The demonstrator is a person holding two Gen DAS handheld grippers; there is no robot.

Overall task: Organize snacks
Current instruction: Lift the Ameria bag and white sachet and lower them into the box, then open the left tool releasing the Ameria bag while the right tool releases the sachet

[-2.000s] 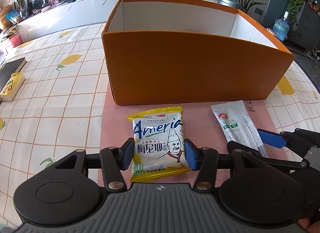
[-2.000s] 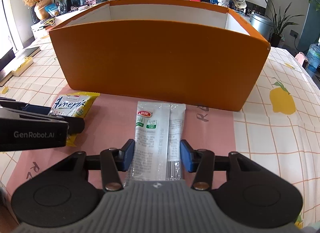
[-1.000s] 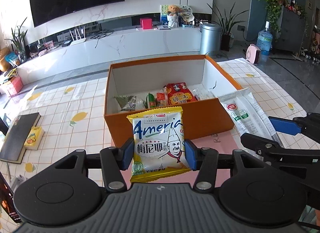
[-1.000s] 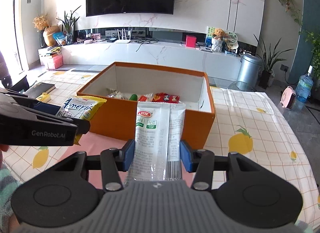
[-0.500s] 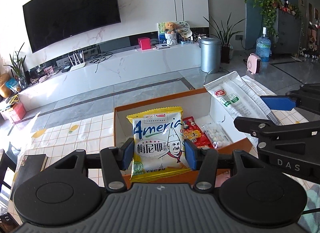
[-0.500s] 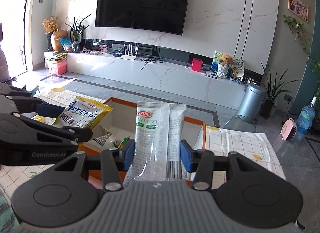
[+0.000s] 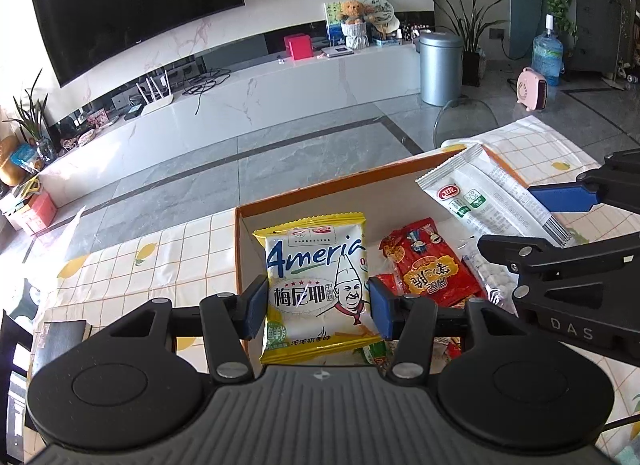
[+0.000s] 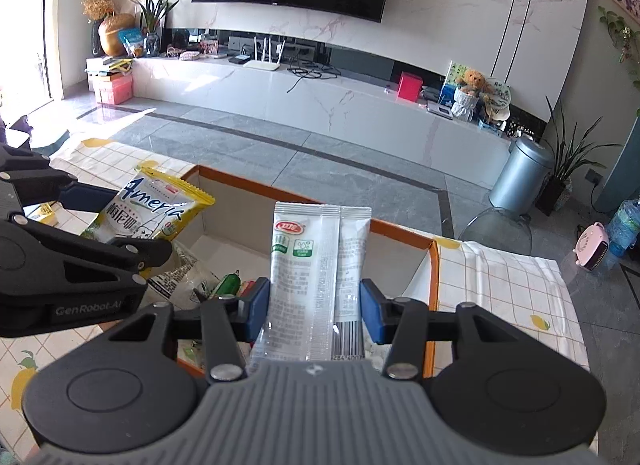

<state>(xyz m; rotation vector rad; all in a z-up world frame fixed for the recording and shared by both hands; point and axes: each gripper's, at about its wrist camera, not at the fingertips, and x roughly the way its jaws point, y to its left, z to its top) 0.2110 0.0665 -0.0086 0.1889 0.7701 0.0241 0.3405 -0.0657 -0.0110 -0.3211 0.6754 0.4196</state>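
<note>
Both packets, lying on the table two seconds ago, are now hanging over the open orange cardboard box [image 7: 344, 185]. Left gripper [image 7: 318, 301] is pinching the yellow-and-white snack packet [image 7: 316, 285]; right gripper [image 8: 316, 303] is pinching the white-and-clear plastic sachet [image 8: 320, 265].

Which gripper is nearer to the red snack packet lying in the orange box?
Left. The left gripper, holding the yellow packet, sits right beside the red packet; the right gripper, holding the white packet, is farther off.

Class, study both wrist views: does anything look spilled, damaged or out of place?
Nothing stands out. The yellow packet in the left gripper and the white sachet in the right gripper look intact above the orange box.
</note>
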